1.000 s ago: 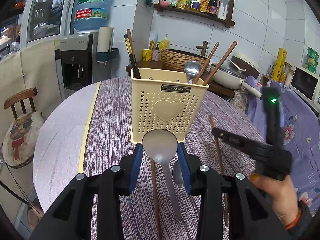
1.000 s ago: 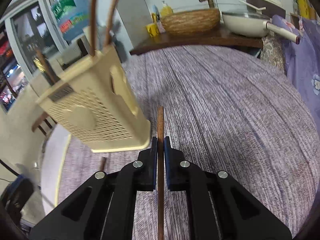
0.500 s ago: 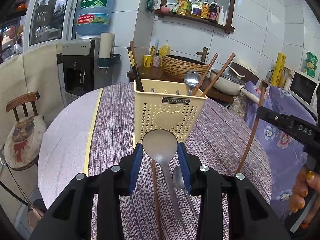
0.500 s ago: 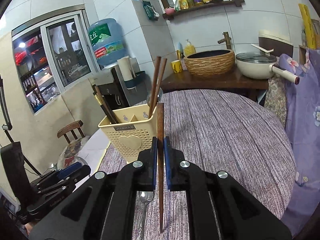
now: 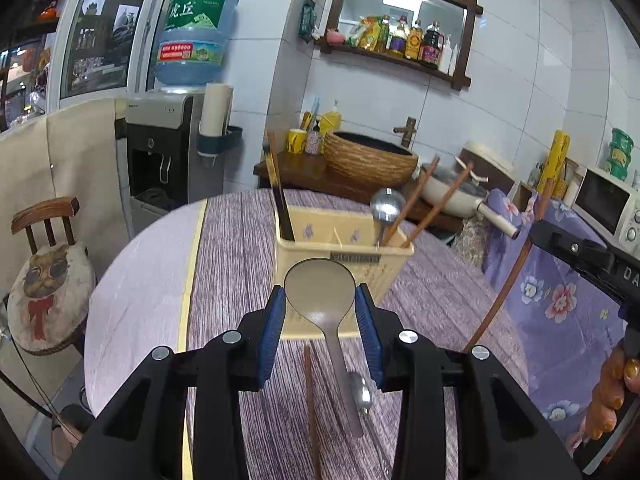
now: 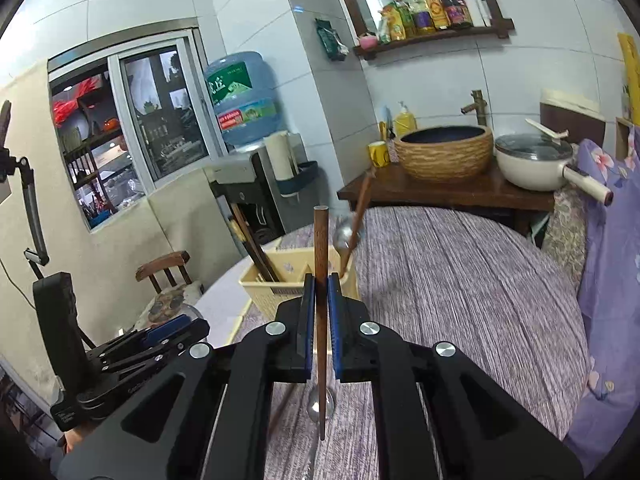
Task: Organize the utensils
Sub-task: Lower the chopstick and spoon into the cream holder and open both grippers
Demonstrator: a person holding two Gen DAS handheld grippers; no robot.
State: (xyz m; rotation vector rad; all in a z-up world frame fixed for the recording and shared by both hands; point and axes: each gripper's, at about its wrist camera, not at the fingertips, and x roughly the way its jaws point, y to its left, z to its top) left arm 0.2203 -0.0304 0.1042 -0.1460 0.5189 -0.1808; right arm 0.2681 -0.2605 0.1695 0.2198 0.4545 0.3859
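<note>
1. Your left gripper (image 5: 320, 304) has its jaws clamped on the bowl of a steel spoon (image 5: 322, 300), just near of the cream utensil basket (image 5: 384, 270). That smooth, rounded bowl could slip out.
2. Your right gripper (image 6: 319, 304) pinches a wooden chopstick (image 6: 320, 240) upright above the bench (image 6: 460, 272). Its tip could snag the basket's rim or its divider.
3. Both descending together risks a collision.

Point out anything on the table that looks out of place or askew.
Two utensils lie loose on the striped cloth in front of the cream caddy: a brown chopstick and a small metal spoon, not yet sorted. Inside the caddy the two wooden chopsticks lean sharply rather than standing upright. Nothing looks spilled or damaged.
</note>
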